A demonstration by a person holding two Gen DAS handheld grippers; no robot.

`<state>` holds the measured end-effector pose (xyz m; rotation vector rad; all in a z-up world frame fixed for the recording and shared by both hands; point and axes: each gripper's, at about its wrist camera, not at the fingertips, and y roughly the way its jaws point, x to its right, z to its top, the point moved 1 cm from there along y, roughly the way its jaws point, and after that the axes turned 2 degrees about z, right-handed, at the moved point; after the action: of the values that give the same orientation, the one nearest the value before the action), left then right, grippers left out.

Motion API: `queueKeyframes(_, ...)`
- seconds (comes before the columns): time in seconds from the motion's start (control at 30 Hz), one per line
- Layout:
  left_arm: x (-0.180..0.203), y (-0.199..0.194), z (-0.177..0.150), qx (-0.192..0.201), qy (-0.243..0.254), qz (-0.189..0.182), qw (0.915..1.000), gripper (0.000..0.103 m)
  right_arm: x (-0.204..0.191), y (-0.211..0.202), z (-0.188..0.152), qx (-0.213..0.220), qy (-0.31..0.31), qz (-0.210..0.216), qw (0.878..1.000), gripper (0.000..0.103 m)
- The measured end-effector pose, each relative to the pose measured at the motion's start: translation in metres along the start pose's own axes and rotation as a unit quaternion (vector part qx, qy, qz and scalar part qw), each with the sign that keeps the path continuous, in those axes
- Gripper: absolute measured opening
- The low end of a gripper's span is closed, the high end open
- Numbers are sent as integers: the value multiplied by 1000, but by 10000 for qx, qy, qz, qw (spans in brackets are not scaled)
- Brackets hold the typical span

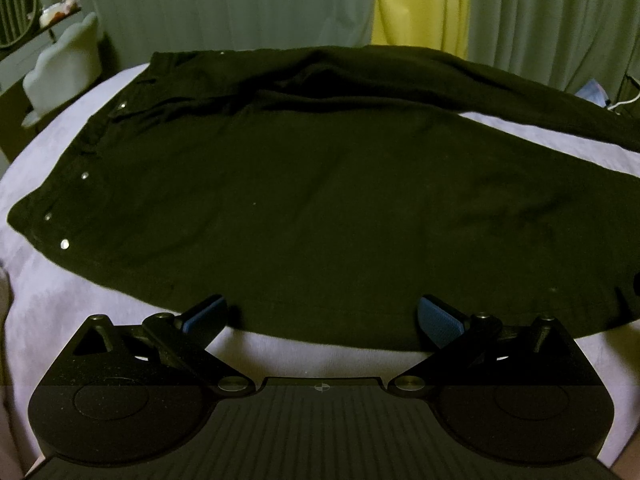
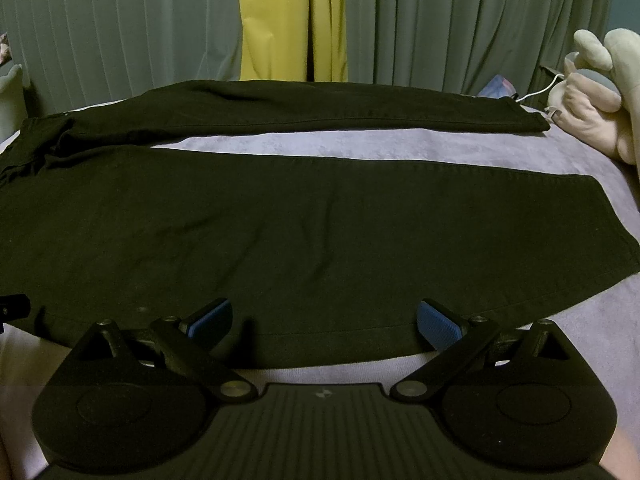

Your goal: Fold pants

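We hold both grippers low over the near edge of the black pants (image 1: 312,200), which lie flat and spread on a pale lilac bedcover (image 1: 52,292). In the left wrist view the waistband with its metal studs sits at the left of the frame and the legs run off to the right; in the right wrist view the two legs fill the middle, parted by a wedge of bare cover, with both hems toward the right edge. The left gripper (image 1: 322,318) has its jaws spread wide, blue pads straddling the nearer leg's side seam near the hip and holding nothing. The right gripper (image 2: 325,320) is likewise wide apart and empty, poised over the same seam further down the leg. No fold has been made, so we judge this the very start: reaching for the near leg's outer edge. Next we need both sets of jaws to close on that edge, taking both layers, then lift evenly and carry the near leg over onto the far one, seams aligned, without dragging the waistband askew
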<state>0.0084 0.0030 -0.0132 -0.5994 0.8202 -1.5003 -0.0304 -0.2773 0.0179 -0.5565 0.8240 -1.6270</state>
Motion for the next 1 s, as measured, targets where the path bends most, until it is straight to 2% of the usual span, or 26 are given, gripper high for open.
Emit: queueKeyframes(1.0, -1, 1, 1, -40, -44, -15, 10000, 103, 0, 0, 1, 0, -6, 2, 10000, 99)
